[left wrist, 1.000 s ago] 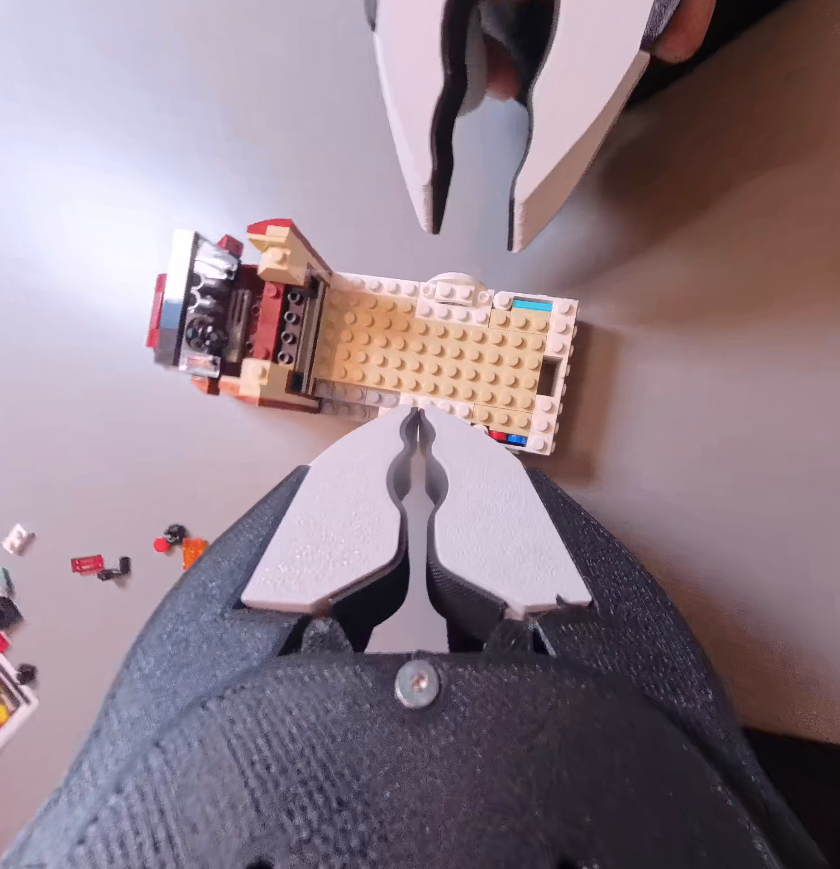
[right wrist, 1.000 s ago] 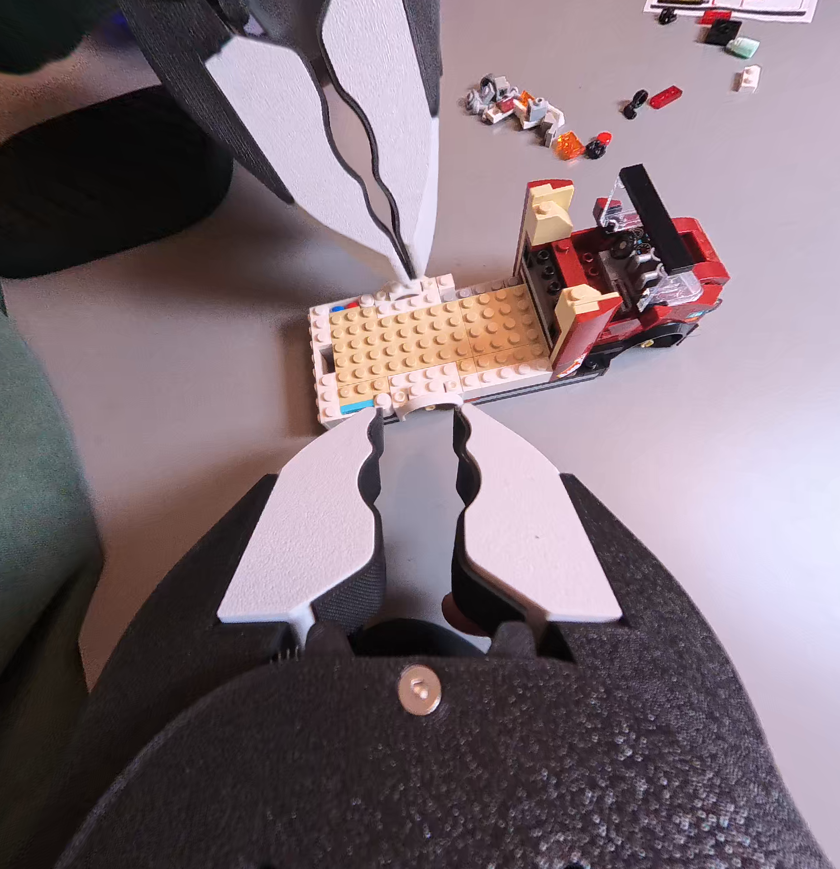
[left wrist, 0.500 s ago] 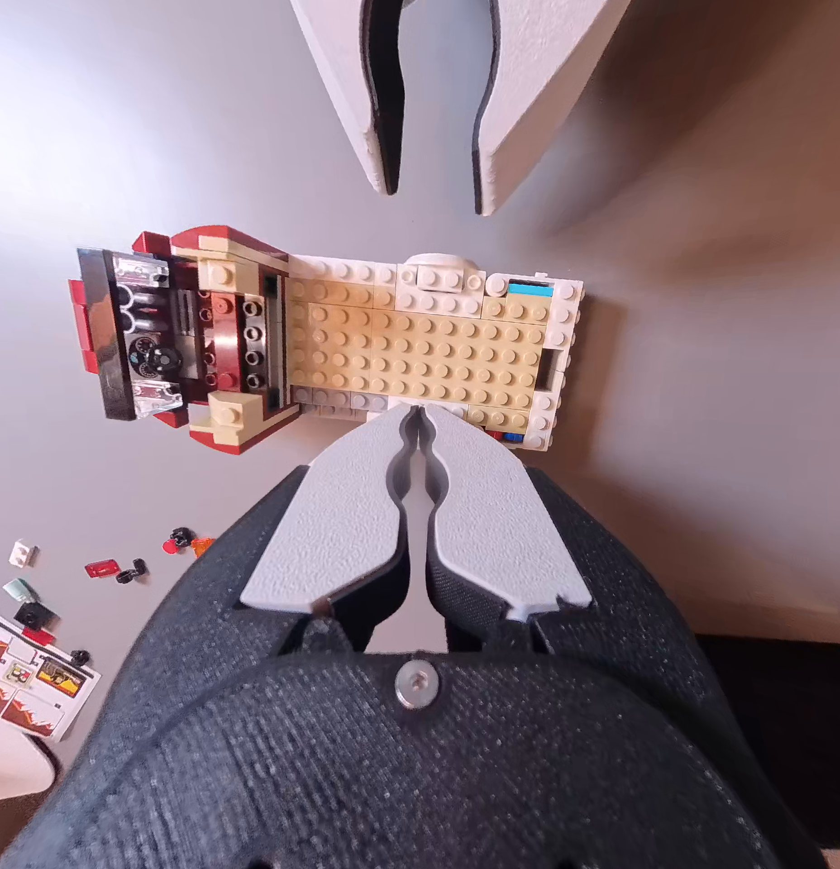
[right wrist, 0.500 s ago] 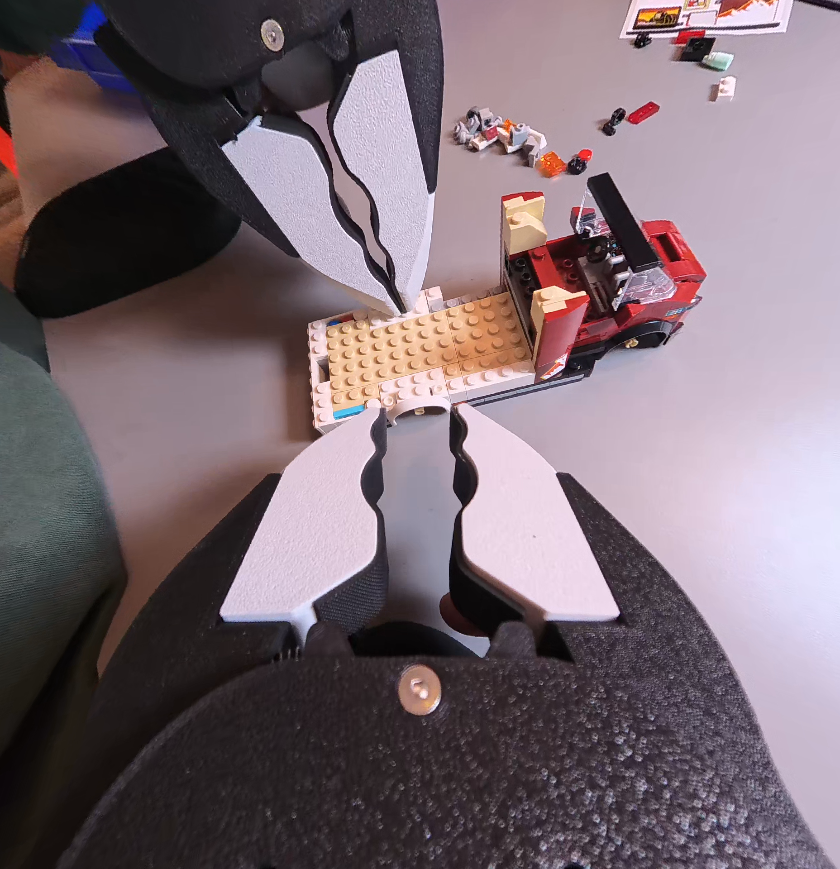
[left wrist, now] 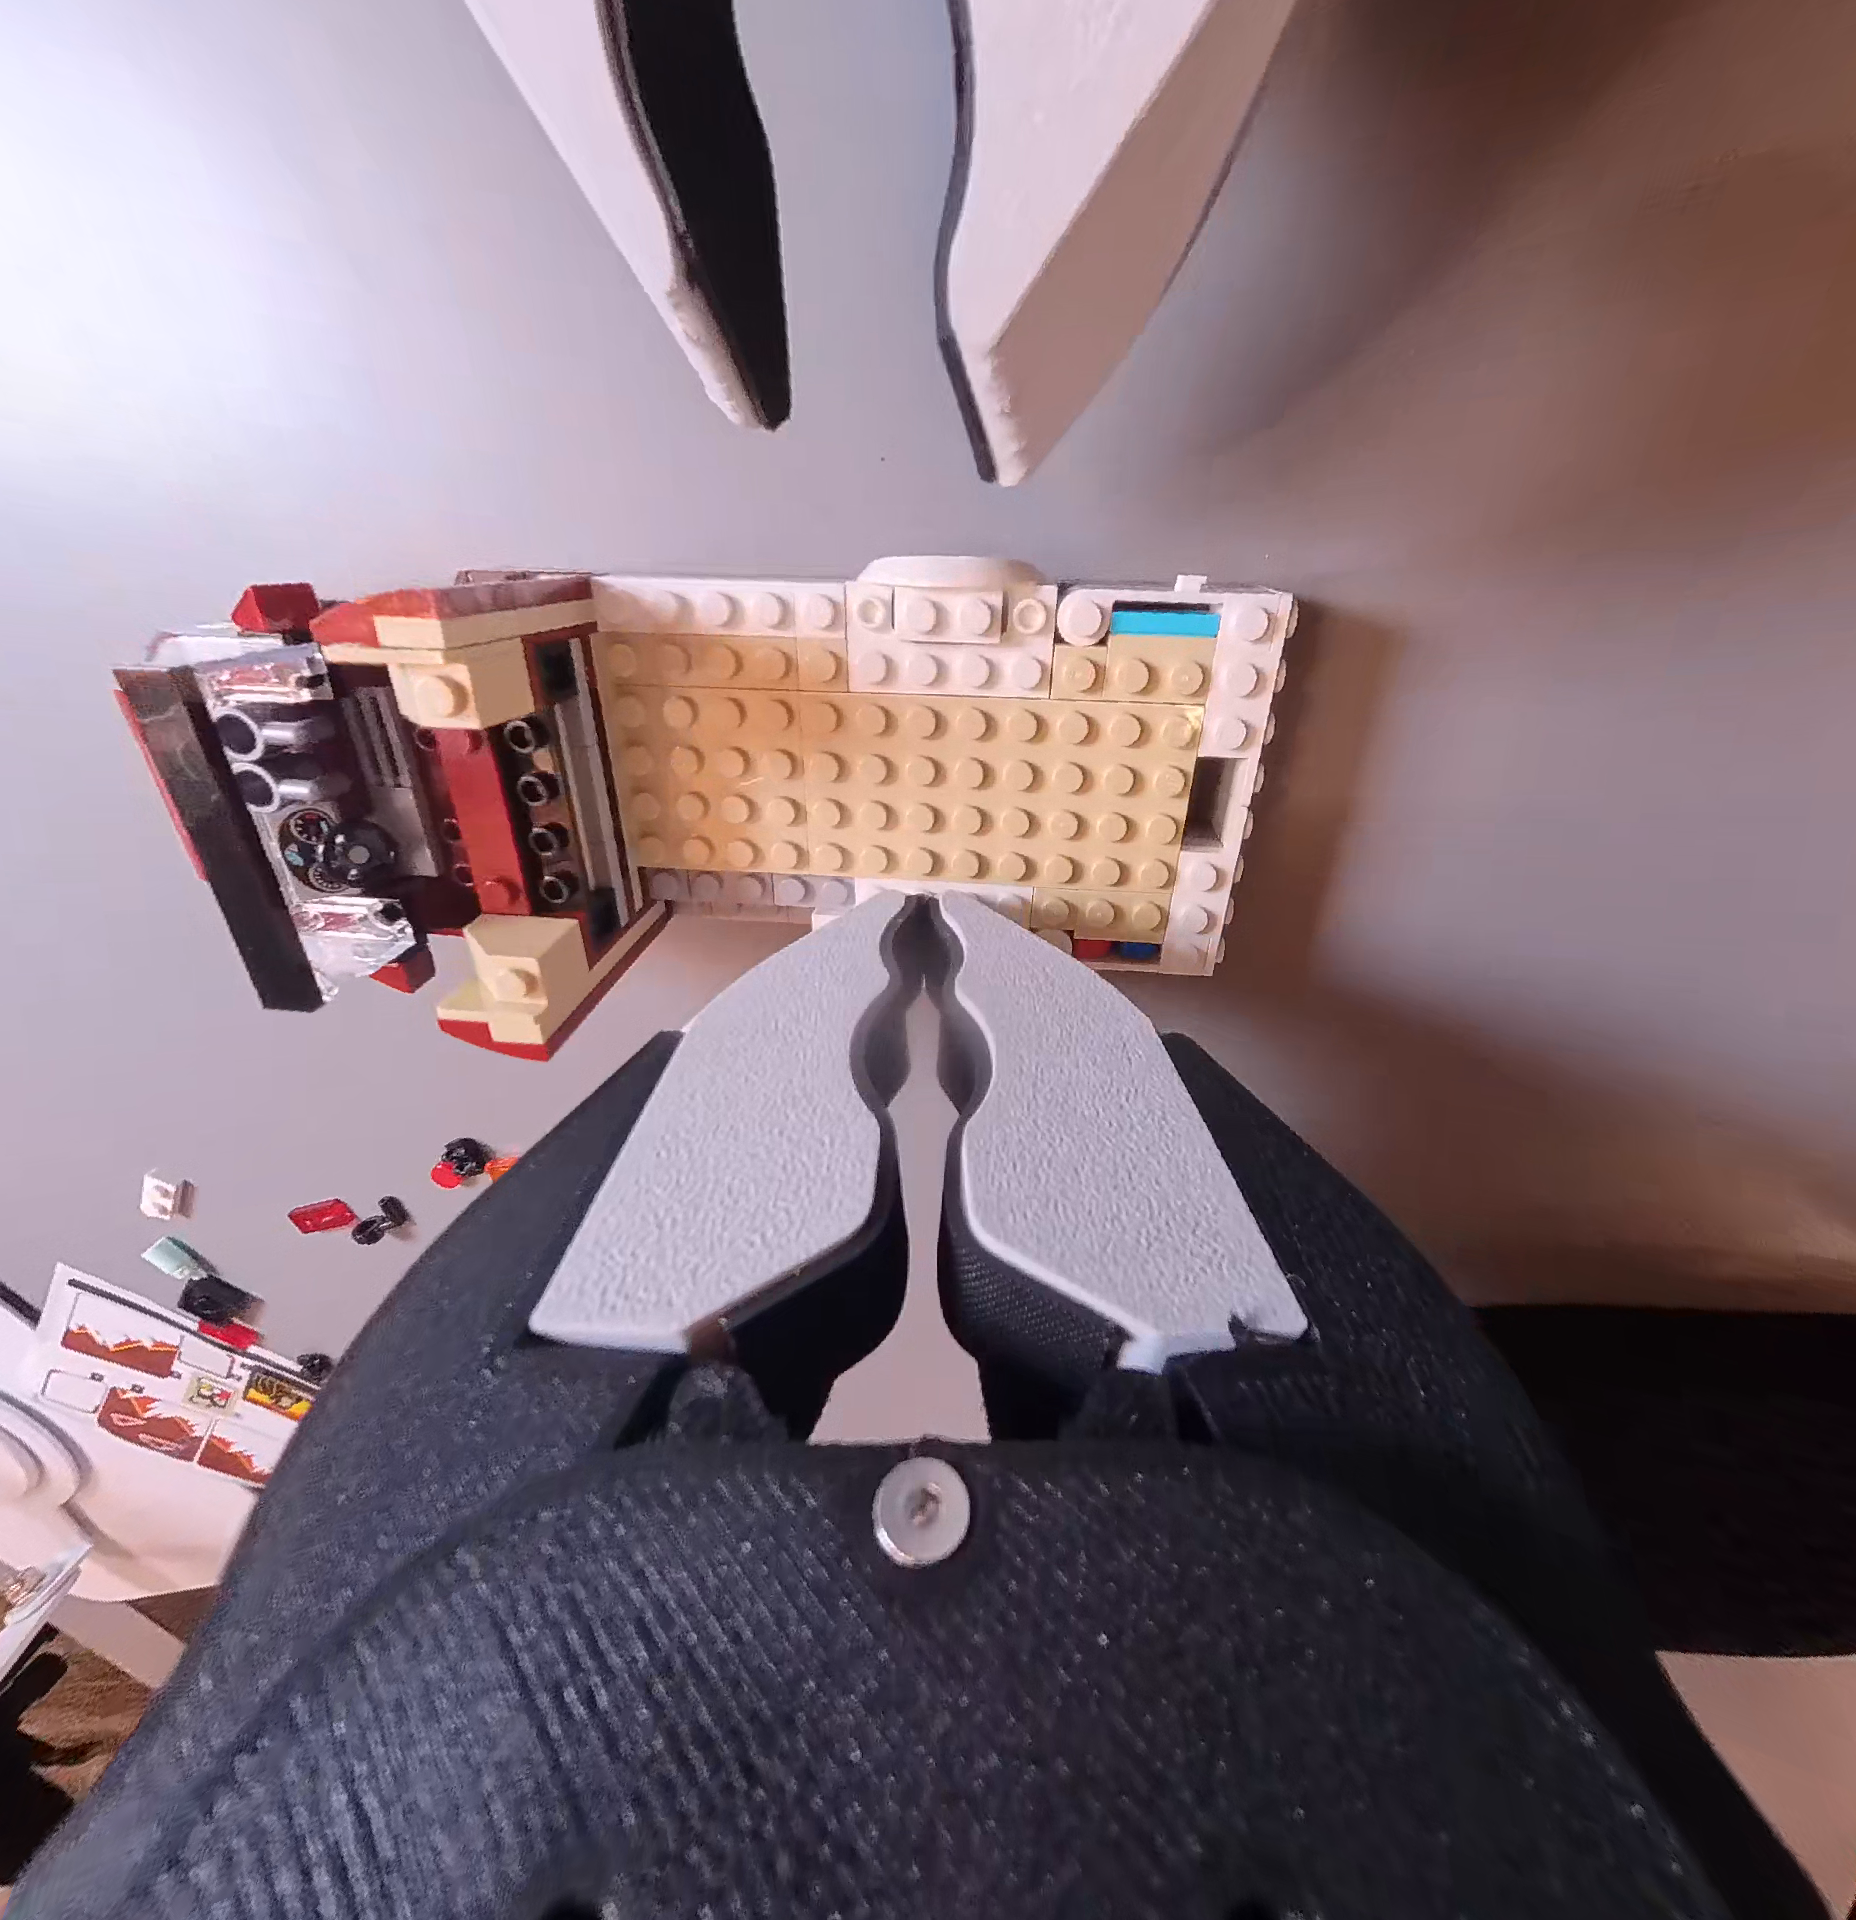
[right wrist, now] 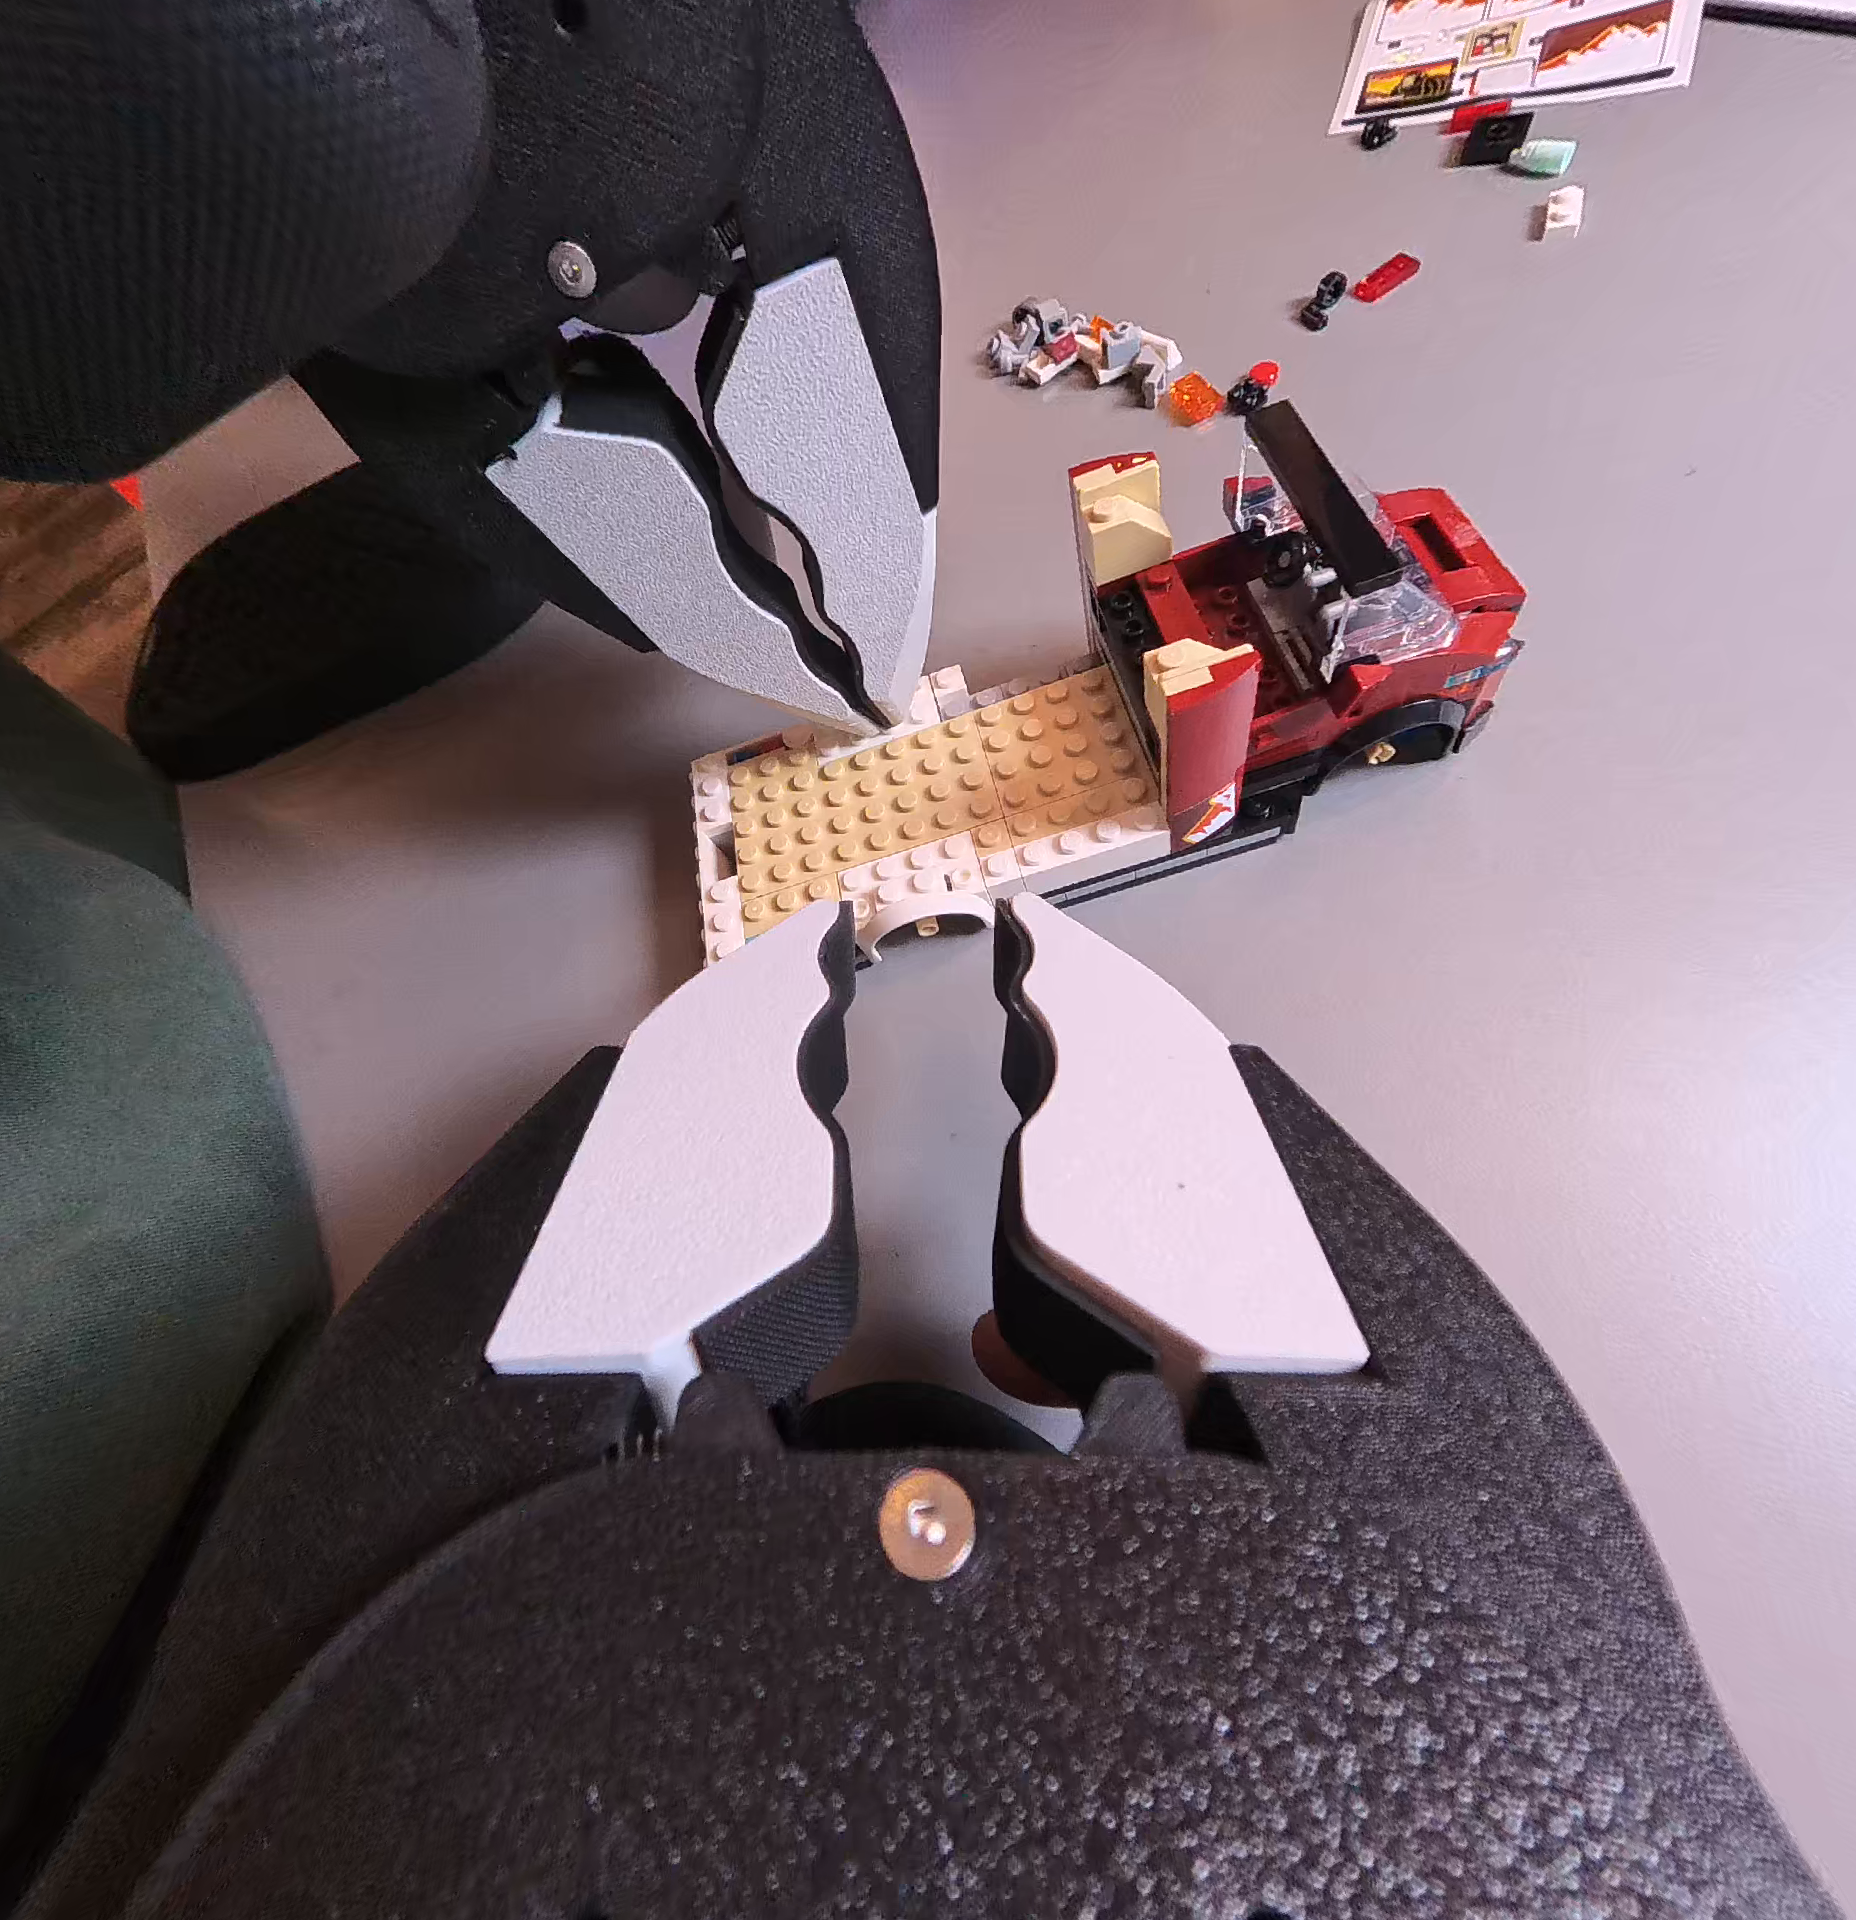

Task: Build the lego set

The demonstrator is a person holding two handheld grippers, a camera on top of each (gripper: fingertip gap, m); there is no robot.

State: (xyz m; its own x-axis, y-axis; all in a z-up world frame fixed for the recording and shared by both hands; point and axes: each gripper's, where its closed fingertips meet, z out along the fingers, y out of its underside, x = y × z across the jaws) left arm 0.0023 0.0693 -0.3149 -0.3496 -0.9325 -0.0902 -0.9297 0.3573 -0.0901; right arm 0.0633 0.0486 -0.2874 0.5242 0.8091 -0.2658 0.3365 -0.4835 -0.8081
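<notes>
Lying on the grey bench (right wrist: 1526, 987), the truck (right wrist: 1059, 769) is between the two tools. It has a dark red cab (right wrist: 1339, 613) at one end and a tan studded bed (left wrist: 903, 790) with a white border at the other end.

In the left wrist view the left tool (left wrist: 916, 914) is closed, its two tips together with only a thin wavy slit behind them. The tips are at the near long edge of the bed, about at its middle, and seem to touch the white border there; whether they pinch anything I cannot tell, because the tips cover that spot. In this view the cab is on the left and the bed goes to the right. The right tool (left wrist: 882, 447) comes down from the far side, its tips apart and above the bench, a little short of the white arch piece (left wrist: 950, 571) on the far edge.

In the right wrist view the right tool (right wrist: 924, 920) is open and holds nothing. Its tips stand on both sides of the white arch (right wrist: 929, 920), just beside it, at the near edge of the bed. Here the cab is on the right. The left tool (right wrist: 888, 717) reaches from the far left and its closed tips meet the far edge of the bed.

Loose small pieces (right wrist: 1085, 348) lie on the bench beyond the cab, and a sticker sheet (right wrist: 1516, 52) lies further away, at the far right.
</notes>
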